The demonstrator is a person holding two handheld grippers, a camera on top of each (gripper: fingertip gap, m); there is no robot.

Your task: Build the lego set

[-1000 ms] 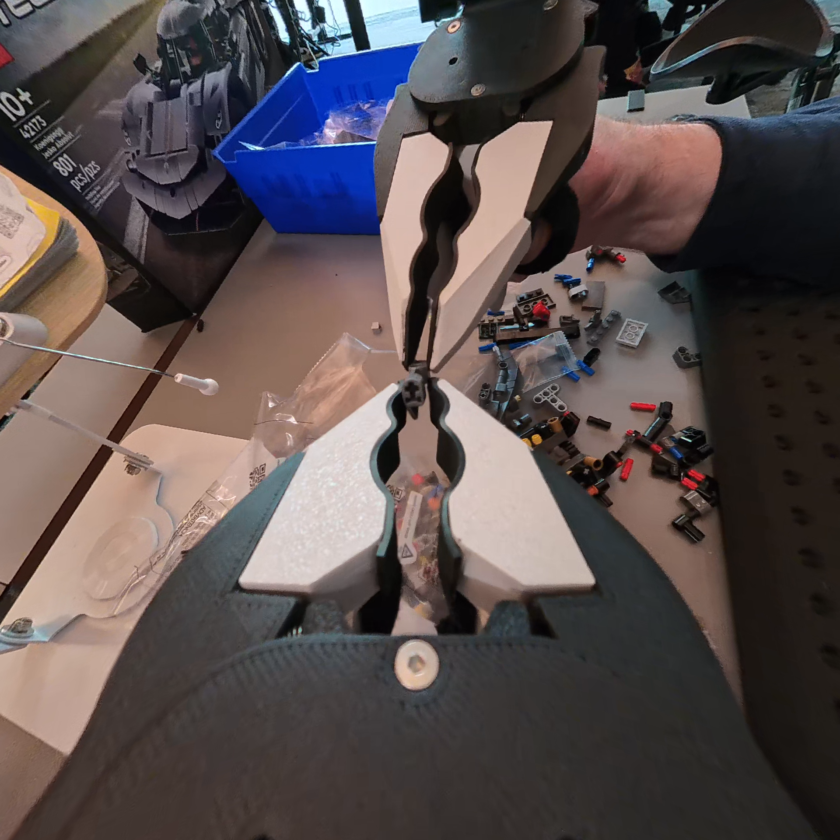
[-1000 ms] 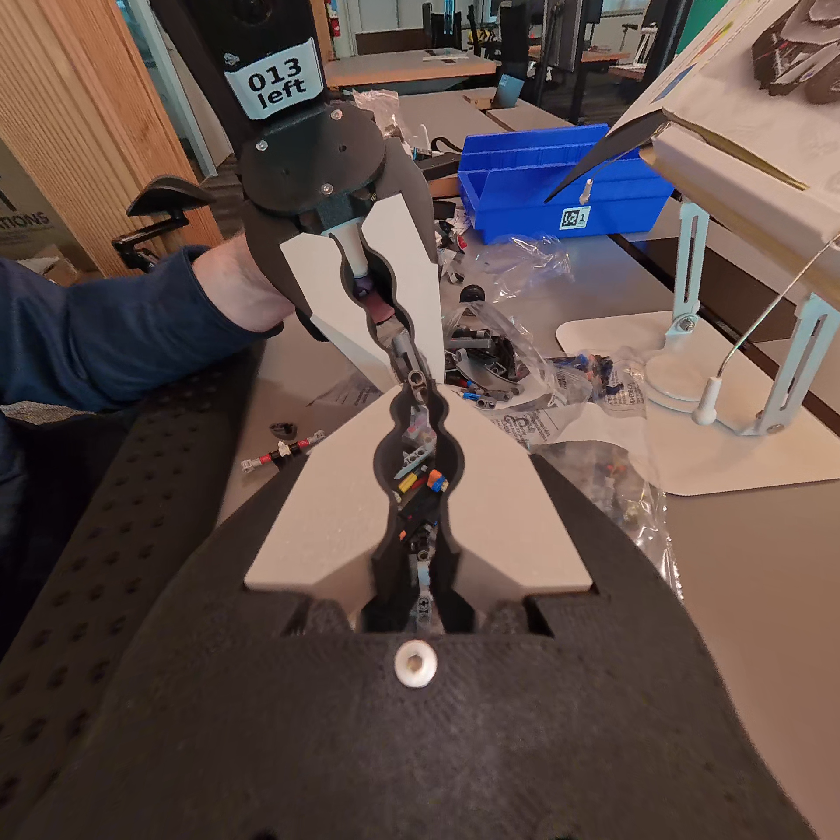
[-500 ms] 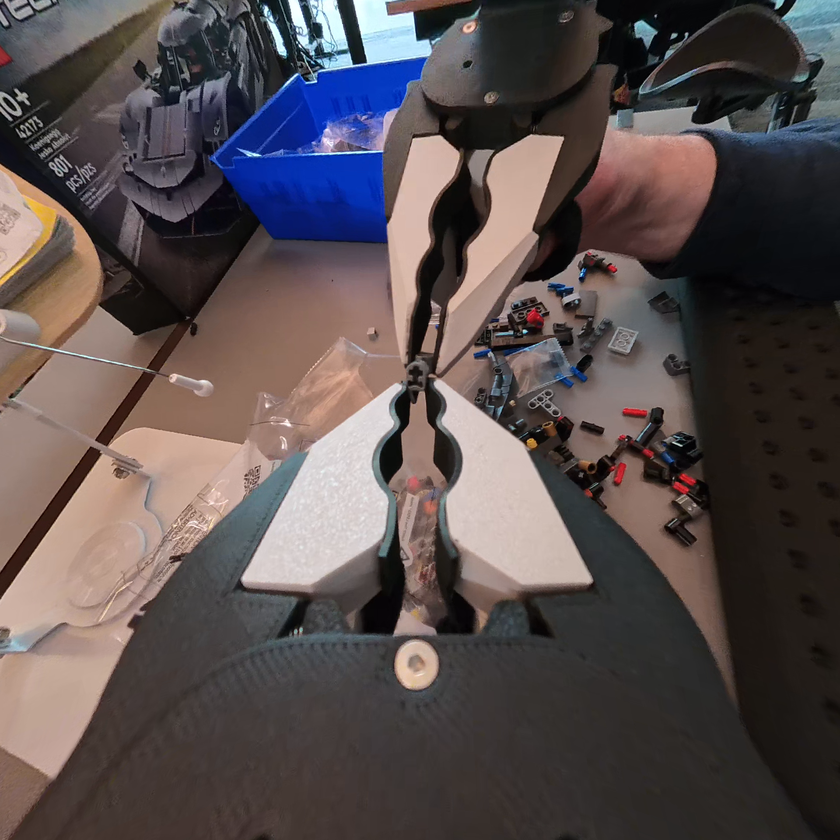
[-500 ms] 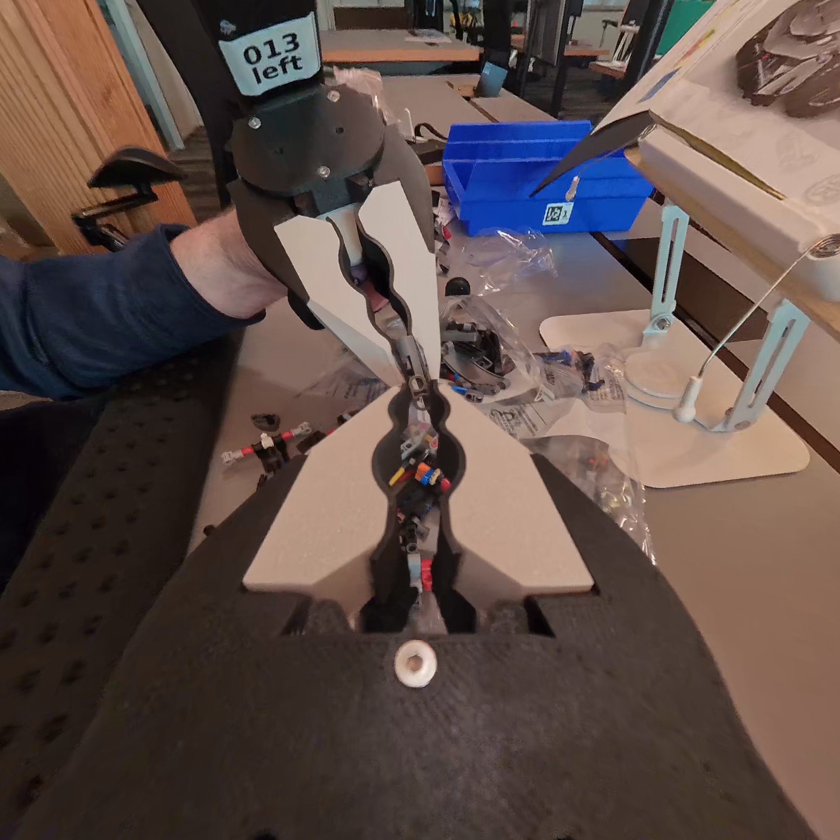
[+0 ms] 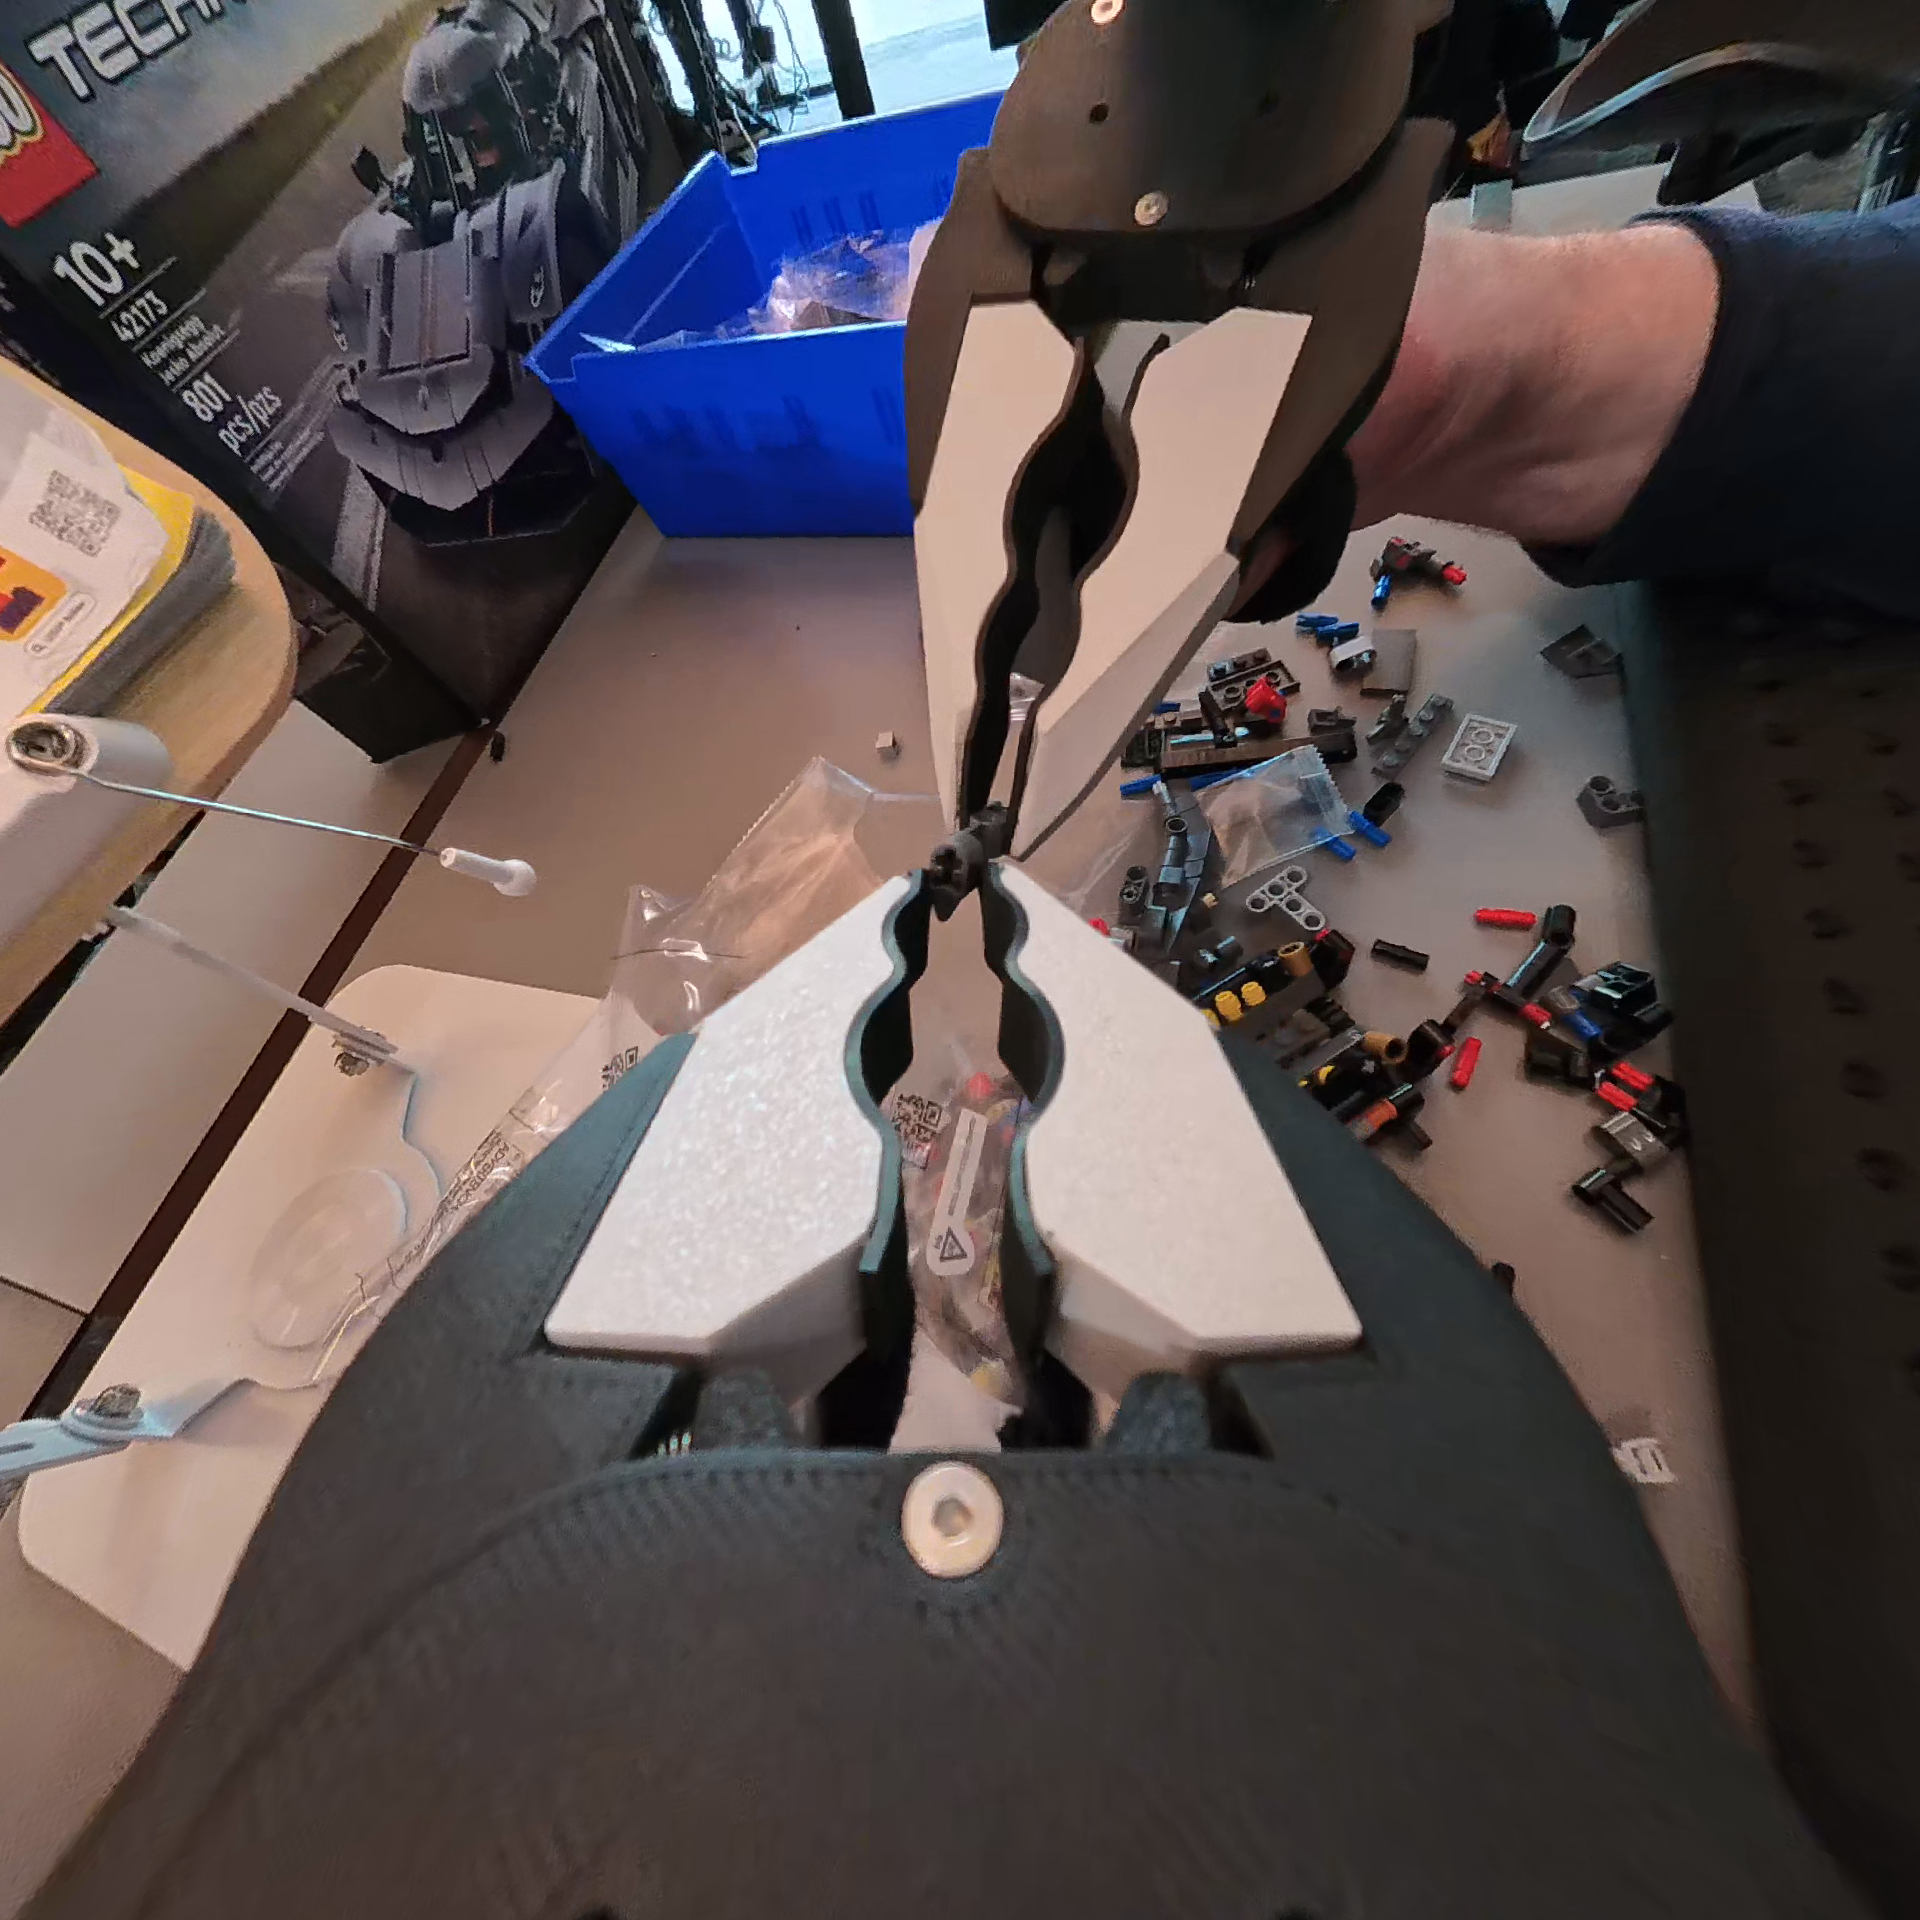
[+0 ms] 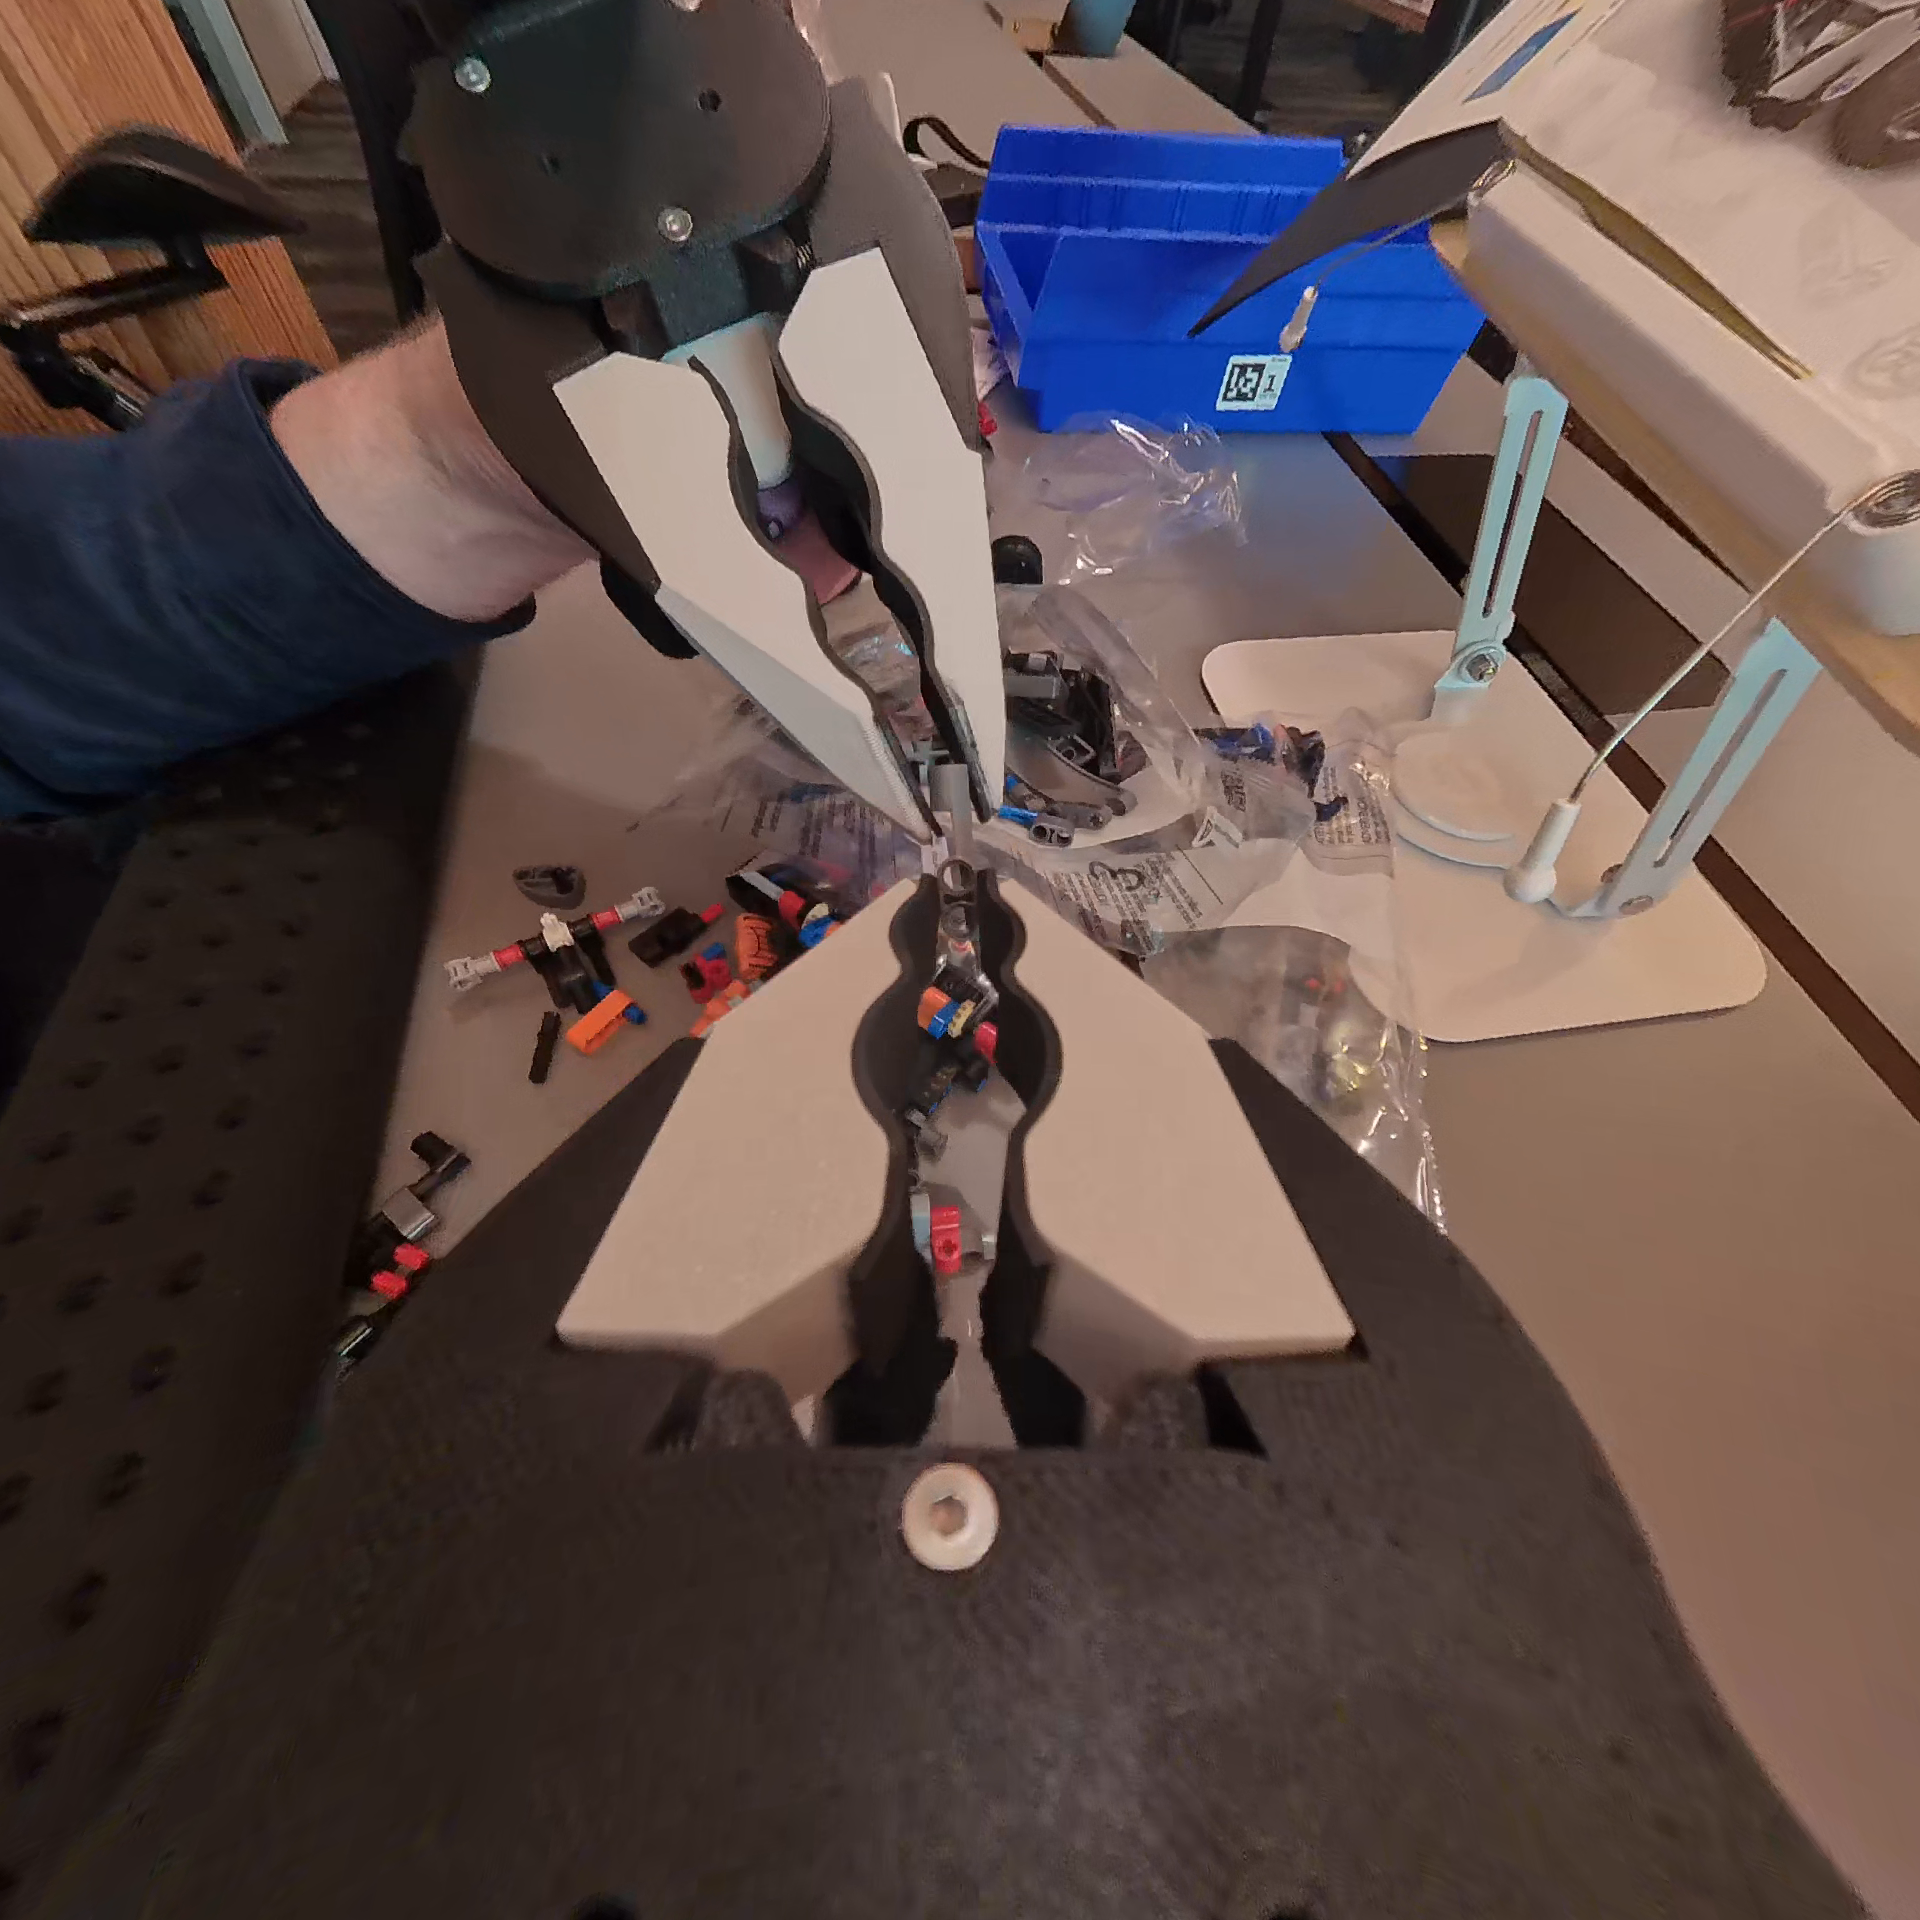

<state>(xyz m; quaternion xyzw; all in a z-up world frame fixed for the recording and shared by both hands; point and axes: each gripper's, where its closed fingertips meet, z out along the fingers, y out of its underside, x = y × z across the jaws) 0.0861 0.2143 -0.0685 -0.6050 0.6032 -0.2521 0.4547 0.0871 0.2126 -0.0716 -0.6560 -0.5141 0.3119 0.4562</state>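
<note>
My left gripper (image 5: 951, 881) is shut on a small dark grey connector (image 5: 948, 860). My right gripper (image 6: 956, 881) is shut on a thin grey piece with a hole (image 6: 958, 891). The two grippers meet tip to tip above the table, and the two pieces touch, joined by a short grey axle (image 6: 962, 831). The right gripper (image 5: 987, 821) comes down from the top of the left wrist view. The left gripper (image 6: 951, 805) comes down from the top of the right wrist view, holding its grey connector (image 6: 948, 779).
Loose Lego pieces (image 5: 1382, 997) lie on the grey table, with more at the left (image 6: 582, 966) in the right wrist view. Plastic bags of parts (image 6: 1081, 717), a blue bin (image 5: 769, 416), the set box (image 5: 312, 343), a white booklet stand (image 6: 1507, 831) and a black perforated mat (image 6: 187, 1039) surround them. The tips of both grippers are at nearly the same place.
Both grippers stay shut and tip to tip. The pair has shifted and tilted a little, and the right wrist view now looks more steeply down at the table.
</note>
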